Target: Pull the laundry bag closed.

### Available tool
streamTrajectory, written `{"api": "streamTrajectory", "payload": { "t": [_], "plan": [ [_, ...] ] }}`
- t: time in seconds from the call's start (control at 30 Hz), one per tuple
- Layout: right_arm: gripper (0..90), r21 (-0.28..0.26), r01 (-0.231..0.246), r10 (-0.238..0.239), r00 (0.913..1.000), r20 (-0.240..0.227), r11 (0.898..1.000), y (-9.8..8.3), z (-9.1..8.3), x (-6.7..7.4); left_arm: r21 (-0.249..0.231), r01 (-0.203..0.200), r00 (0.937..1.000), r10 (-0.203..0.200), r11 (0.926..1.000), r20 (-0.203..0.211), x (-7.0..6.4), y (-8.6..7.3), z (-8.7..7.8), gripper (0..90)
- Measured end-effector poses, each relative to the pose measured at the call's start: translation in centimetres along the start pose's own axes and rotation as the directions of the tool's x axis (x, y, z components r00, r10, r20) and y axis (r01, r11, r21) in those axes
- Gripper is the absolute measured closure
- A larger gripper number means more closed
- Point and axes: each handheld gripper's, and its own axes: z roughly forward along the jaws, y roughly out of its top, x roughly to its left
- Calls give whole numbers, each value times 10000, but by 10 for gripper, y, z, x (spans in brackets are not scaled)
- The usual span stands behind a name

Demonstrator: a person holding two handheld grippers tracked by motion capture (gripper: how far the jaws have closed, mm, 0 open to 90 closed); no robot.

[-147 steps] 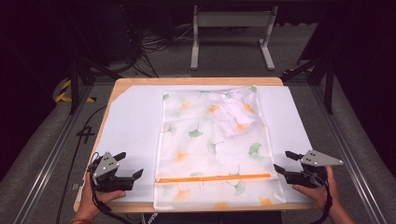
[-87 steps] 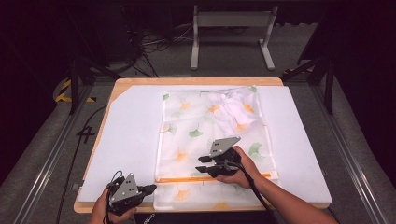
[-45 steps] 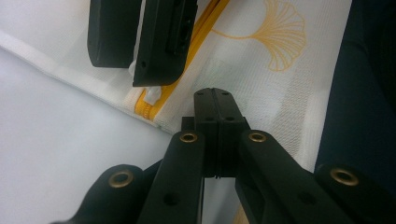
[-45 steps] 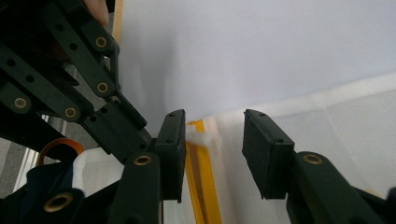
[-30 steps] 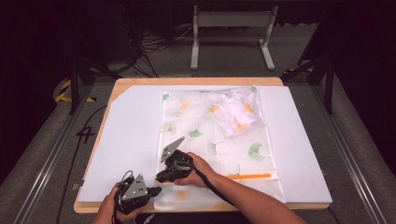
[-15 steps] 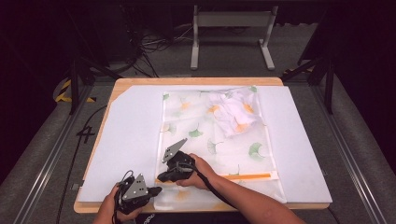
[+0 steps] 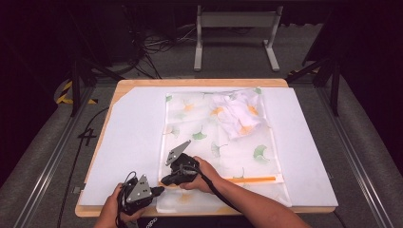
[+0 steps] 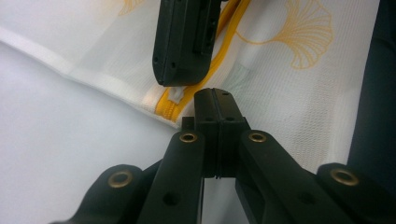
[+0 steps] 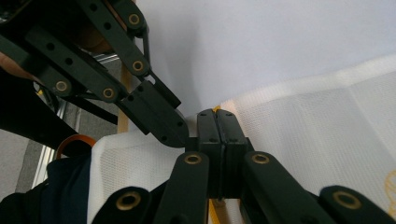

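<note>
Left gripper view has the left gripper (image 8: pixel 215 100) clamped shut on the mesh bag (image 7: pixel 218 142) fabric right at the end of the yellow zipper (image 8: pixel 187 100), lower middle of the frame. The right gripper (image 9: pixel 216 122) is shut too, pinched at that same end, probably on the white pull tab (image 8: pixel 176 94). So the zipper looks run nearly all the way across; the white garment (image 7: pixel 236 111) sits inside at the upper right. Letting go is about all that's left, I think.

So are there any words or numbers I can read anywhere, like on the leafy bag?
"4": a mark shaped like this number on the grey floor left of the table.
White lettering on the dark clothing at the bottom edge of the high view: too small and blurred to read.
Mesh bag: ginkgo leaf prints, no words.
</note>
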Motion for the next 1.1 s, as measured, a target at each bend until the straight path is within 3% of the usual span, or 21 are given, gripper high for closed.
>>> {"api": "streamTrajectory", "payload": {
  "t": [0.6,1.1],
  "plan": [
    [900,261,264,-275,9987,438,9993,-6,-8,6,50,657,9977,-658,9978,156,2,-1,1,900],
    [900,214,232,-245,9976,653,9995,-15,-16,8,-38,736,9969,-735,9973,275,4,-2,1,900]
  ]
}}
